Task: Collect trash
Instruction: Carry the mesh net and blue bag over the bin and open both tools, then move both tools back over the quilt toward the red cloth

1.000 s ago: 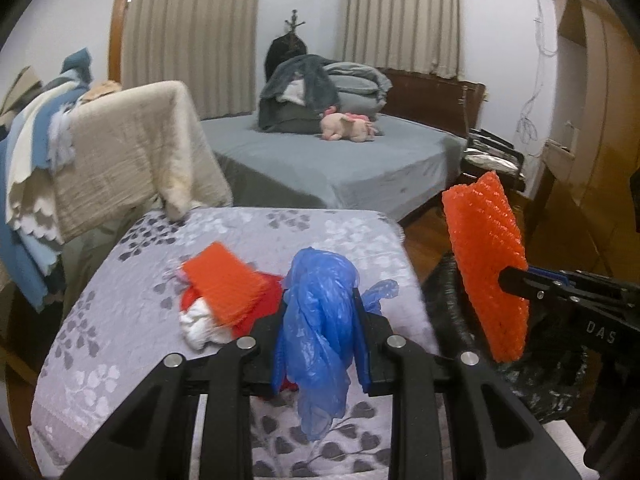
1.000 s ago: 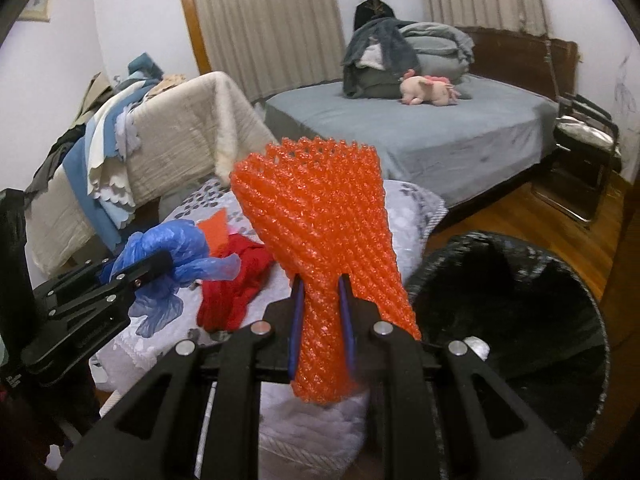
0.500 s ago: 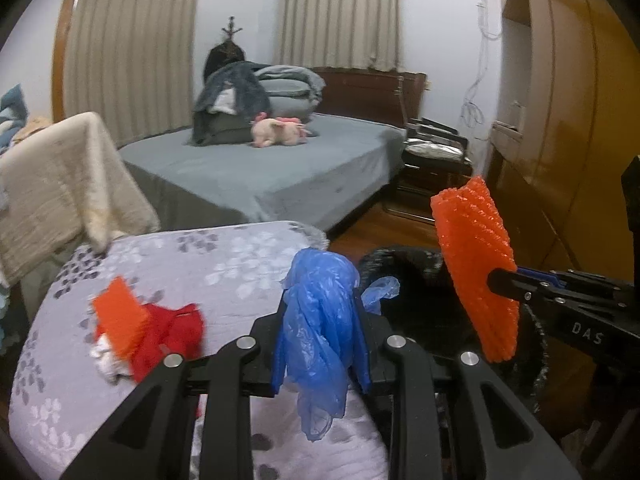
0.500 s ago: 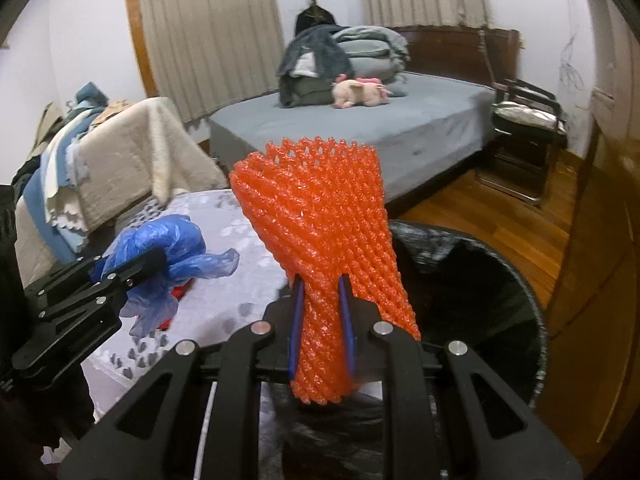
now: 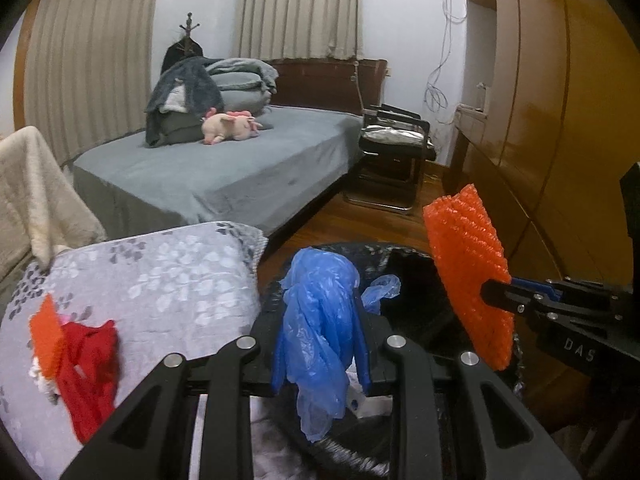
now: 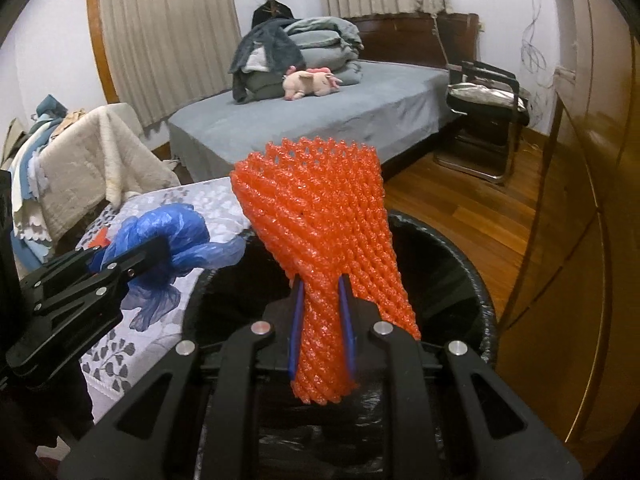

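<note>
Both pieces of trash hang over the black-lined bin [image 6: 460,264], so the drop is straight down. The right gripper [image 6: 322,332], fingers clamped on the upright orange foam net [image 6: 320,232], sits nearest the bin's middle; the left gripper [image 5: 320,344] pinches the blue plastic bag [image 5: 316,320] at the near rim (more scraps wait on the floral bedspread [image 5: 160,280]). A bed [image 5: 224,168] lies beyond.

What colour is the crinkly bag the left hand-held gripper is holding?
Blue. The plastic bag shows best in the left wrist view.
</note>
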A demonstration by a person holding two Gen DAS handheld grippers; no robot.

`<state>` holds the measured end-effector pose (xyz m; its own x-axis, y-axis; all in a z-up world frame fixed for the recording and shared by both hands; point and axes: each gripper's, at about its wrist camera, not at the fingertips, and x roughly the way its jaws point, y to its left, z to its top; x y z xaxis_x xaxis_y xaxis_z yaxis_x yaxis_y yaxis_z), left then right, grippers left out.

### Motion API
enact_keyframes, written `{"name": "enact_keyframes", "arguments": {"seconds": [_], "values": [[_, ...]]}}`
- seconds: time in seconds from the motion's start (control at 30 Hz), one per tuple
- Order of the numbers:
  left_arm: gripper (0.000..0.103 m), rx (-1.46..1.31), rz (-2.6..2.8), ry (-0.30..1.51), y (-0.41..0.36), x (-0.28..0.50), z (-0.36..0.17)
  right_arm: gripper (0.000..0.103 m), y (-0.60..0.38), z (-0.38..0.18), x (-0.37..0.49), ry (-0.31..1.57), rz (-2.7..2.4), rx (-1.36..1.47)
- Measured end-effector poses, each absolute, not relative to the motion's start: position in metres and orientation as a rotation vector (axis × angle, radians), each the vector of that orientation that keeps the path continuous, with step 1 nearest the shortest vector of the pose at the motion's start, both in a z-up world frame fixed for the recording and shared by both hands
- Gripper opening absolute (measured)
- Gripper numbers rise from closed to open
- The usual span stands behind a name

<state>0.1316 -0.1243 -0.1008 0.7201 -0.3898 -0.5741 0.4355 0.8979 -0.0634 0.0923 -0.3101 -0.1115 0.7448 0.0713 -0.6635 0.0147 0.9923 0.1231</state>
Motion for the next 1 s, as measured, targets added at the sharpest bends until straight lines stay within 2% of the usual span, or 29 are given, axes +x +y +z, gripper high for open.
{"name": "enact_keyframes", "arguments": {"seconds": [0.37,0.53,0.57,0.6,0.67,0.7,0.73,0.87,0.9,0.97,1.0], "values": [[0.027,0.099,-0.498,0.645,-0.158,0.148,-0.117,0.016,-0.332,-0.136,0.106,0.771,-0.012,0.142],[0.029,0.1,-0.515,0.679,-0.166,0.156,-0.126,0.02,-0.338,-0.148,0.111,0.797,-0.019,0.15],[0.03,0.097,-0.516,0.681,-0.166,0.156,-0.127,0.023,-0.338,-0.15,0.11,0.8,-0.024,0.147],[0.036,0.091,-0.523,0.687,-0.166,0.157,-0.129,0.025,-0.339,-0.151,0.11,0.805,-0.027,0.146],[0.05,0.083,-0.524,0.696,-0.165,0.158,-0.13,0.038,-0.34,-0.154,0.109,0.81,-0.036,0.145],[0.055,0.077,-0.525,0.696,-0.164,0.157,-0.13,0.04,-0.34,-0.154,0.108,0.811,-0.039,0.144],[0.059,0.072,-0.527,0.698,-0.164,0.157,-0.13,0.047,-0.341,-0.154,0.107,0.811,-0.044,0.144],[0.066,0.059,-0.518,0.693,-0.156,0.154,-0.124,0.065,-0.342,-0.151,0.101,0.794,-0.064,0.147],[0.071,0.06,-0.508,0.687,-0.153,0.153,-0.122,0.068,-0.343,-0.148,0.099,0.784,-0.07,0.146],[0.078,0.055,-0.485,0.671,-0.141,0.15,-0.115,0.084,-0.343,-0.143,0.094,0.761,-0.08,0.148],[0.083,0.047,-0.473,0.66,-0.135,0.148,-0.11,0.088,-0.341,-0.14,0.092,0.746,-0.083,0.151]]}}
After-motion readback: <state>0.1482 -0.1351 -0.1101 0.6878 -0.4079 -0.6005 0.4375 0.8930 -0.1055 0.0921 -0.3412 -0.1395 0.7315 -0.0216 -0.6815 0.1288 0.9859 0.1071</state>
